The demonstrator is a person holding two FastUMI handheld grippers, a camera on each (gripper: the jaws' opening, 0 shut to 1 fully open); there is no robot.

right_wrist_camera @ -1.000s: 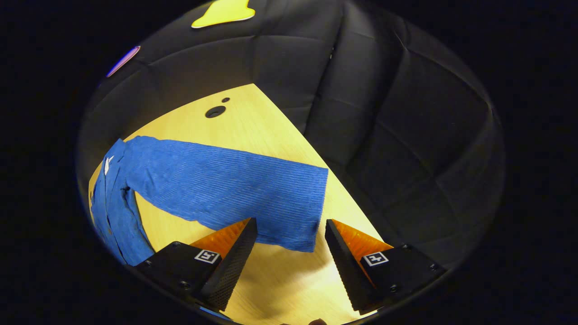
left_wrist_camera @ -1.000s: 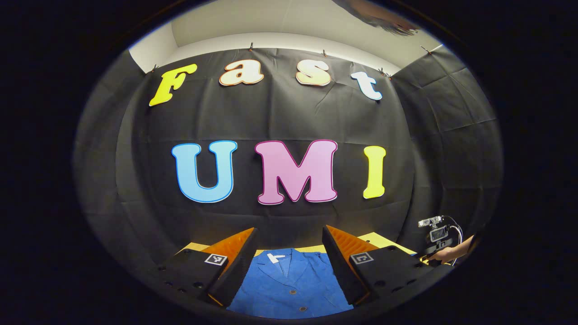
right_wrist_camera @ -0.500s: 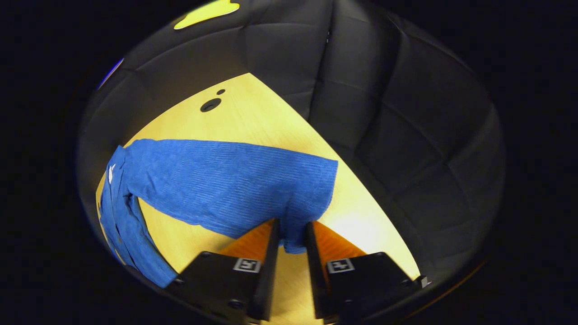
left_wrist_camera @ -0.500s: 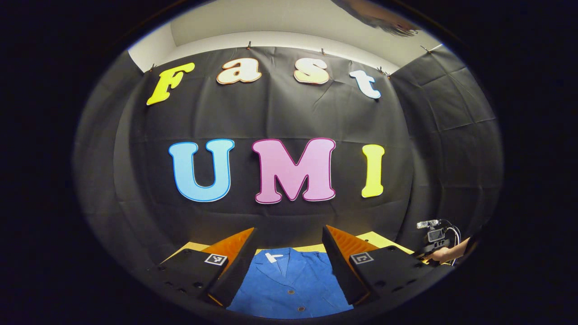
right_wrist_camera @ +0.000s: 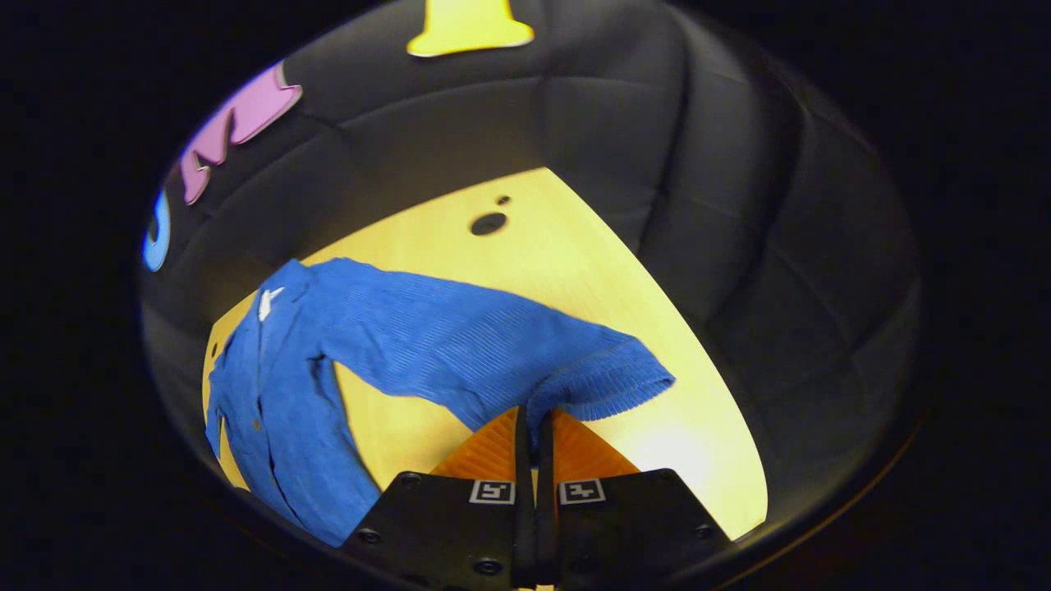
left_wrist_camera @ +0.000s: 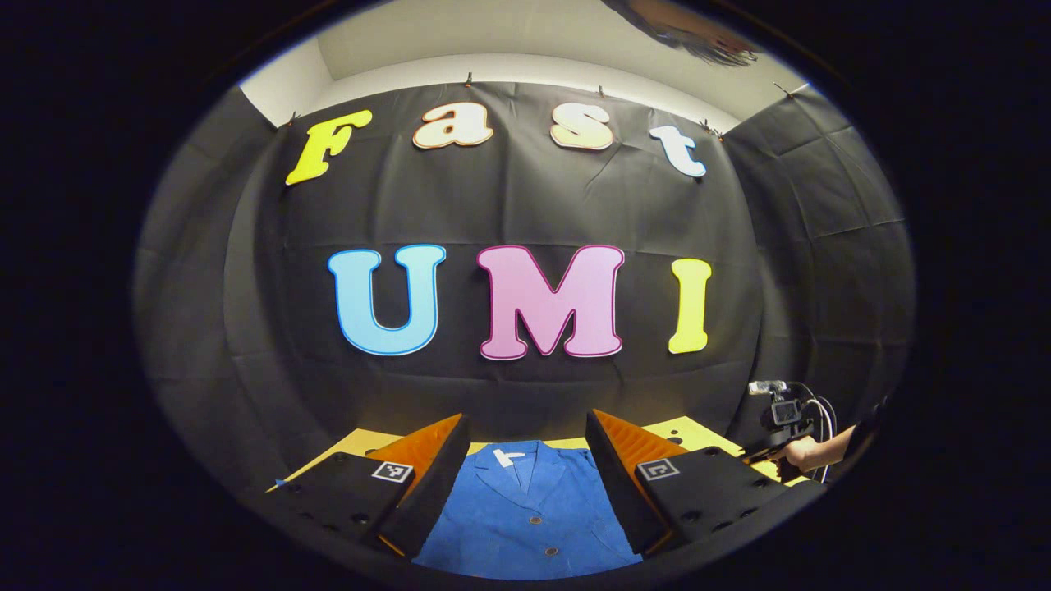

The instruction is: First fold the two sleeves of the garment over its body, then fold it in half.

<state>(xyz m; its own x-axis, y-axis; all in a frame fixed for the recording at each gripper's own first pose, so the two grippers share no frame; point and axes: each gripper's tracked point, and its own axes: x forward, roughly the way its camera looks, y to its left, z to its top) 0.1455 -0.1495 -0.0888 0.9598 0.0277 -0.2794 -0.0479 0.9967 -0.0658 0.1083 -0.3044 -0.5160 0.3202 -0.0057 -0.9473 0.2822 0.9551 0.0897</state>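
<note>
A blue jacket (right_wrist_camera: pixel 296 410) is lying on the yellow wooden surface (right_wrist_camera: pixel 575 271), its body reaching from about 9 o'clock down toward 7 o'clock in the right gripper view. Its collar, with a small white tag (right_wrist_camera: pixel 268 302), is sitting at the far end near 10 o'clock. One sleeve (right_wrist_camera: pixel 460 345) is stretching from the shoulder across the middle of that view toward 5 o'clock, and its cuff end is rising off the surface and bunching into a fold.

The right claw (right_wrist_camera: pixel 532 427) is pinching that cuff: its two fingers are standing pressed almost together at 6 o'clock, with the blue cloth caught in the narrow slit between them. Beyond the sleeve, toward 12 o'clock, two dark round holes (right_wrist_camera: pixel 488 222) are showing in the surface near its far edge.

In the left gripper view the jacket's front (left_wrist_camera: pixel 525 517) is lying at 6 o'clock, collar pointing away, with two small buttons down its middle. The left claw (left_wrist_camera: pixel 525 460) is hovering above it with fingers spread wide and nothing between them. Out at 4 o'clock, a hand (left_wrist_camera: pixel 800 453) is holding the other gripper over the far side of the surface.
</note>
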